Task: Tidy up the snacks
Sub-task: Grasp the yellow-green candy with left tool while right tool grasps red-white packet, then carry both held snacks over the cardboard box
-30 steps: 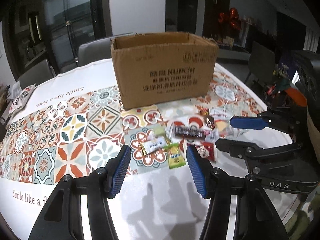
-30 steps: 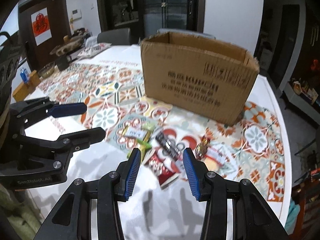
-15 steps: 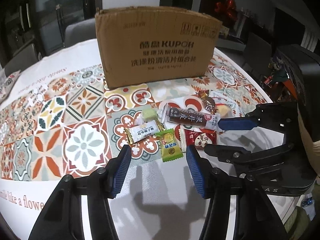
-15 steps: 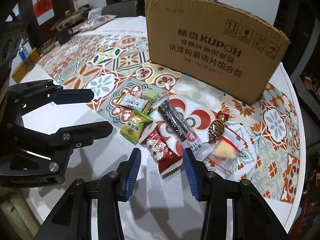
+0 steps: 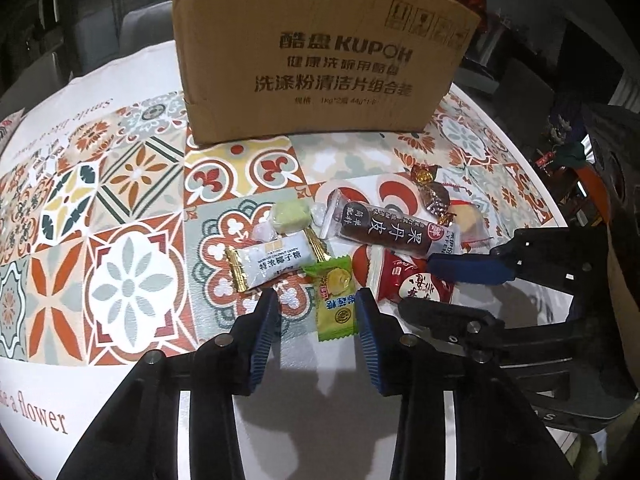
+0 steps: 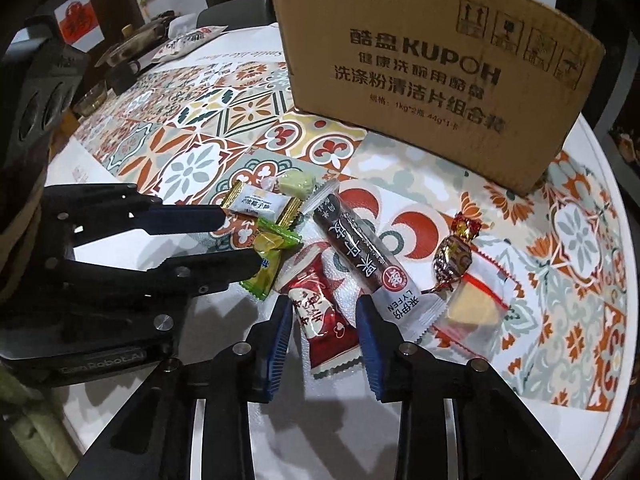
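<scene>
While both point steeply down in front of the cardboard box (image 5: 320, 52), the left gripper (image 5: 317, 304) is closing around a green candy packet (image 5: 335, 300), the right gripper (image 6: 323, 312) around a red packet (image 6: 320, 316); neither is clamped. Patterned tablecloth (image 5: 132, 184).

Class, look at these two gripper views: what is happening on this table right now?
A person holds two grippers over a pile of wrapped snacks in front of a cardboard box. The left gripper is closing around a green candy packet; the right gripper is closing around a red snack packet. Neither packet looks pinched or lifted yet. The other snacks lie untouched on the patterned tablecloth.
</scene>
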The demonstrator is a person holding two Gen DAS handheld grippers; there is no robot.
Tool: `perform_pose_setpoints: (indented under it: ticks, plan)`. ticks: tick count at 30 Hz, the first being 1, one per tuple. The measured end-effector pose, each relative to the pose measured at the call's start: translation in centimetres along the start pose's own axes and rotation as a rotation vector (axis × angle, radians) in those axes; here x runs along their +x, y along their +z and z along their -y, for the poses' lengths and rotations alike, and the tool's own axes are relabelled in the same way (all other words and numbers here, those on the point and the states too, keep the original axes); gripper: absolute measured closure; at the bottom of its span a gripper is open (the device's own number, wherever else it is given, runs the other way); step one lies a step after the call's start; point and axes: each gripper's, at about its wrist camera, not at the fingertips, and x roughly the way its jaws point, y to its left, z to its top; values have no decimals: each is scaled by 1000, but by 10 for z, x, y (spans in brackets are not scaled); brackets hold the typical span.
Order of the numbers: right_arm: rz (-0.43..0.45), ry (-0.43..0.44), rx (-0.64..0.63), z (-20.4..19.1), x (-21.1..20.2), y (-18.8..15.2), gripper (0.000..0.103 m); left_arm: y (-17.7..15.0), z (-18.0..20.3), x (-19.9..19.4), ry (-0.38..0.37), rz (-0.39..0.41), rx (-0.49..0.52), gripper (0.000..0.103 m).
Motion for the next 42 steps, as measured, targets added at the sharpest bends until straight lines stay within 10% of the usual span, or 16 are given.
perform_pose_setpoints:
  ticks: [23, 42]
  plan:
    - [105, 35, 191, 17, -16, -19, 79, 5, 19, 14, 79, 6, 33, 83]
    - [250, -4, 186, 12, -74, -3, 79, 15, 20, -68, 68, 187, 24, 83]
